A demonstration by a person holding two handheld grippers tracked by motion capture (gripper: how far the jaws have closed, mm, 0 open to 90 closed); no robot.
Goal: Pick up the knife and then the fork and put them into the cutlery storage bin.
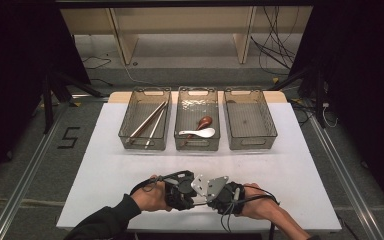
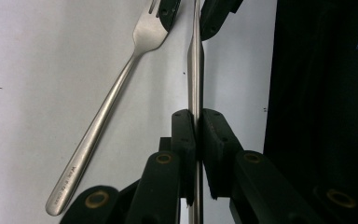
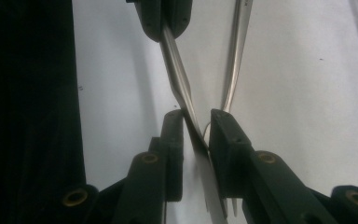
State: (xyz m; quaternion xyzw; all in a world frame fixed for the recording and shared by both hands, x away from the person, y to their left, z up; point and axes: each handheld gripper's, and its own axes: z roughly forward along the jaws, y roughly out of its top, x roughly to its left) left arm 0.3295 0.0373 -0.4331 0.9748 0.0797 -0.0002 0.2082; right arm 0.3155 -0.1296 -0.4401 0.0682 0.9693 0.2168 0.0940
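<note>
High view: three bins — left bin (image 1: 130, 120) holding chopsticks (image 1: 147, 122), middle bin (image 1: 182, 120) two spoons (image 1: 200, 128), right bin (image 1: 250, 120) bare. Left gripper (image 2: 196, 122) pinching utensil handle (image 2: 195, 70); right gripper (image 3: 196, 122) part-closed around the other end, contact unclear.

Both hands sit close together near the table's front edge, the left gripper (image 1: 182, 190) clamped tight, the right gripper (image 1: 219, 192) facing it, jaws slightly apart.

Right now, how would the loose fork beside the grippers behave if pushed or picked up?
The fork looks like polished steel: probably stiff, and slippery to grip. Lying flat on the smooth white table, it would likely slide or spin under a push, not roll.
</note>
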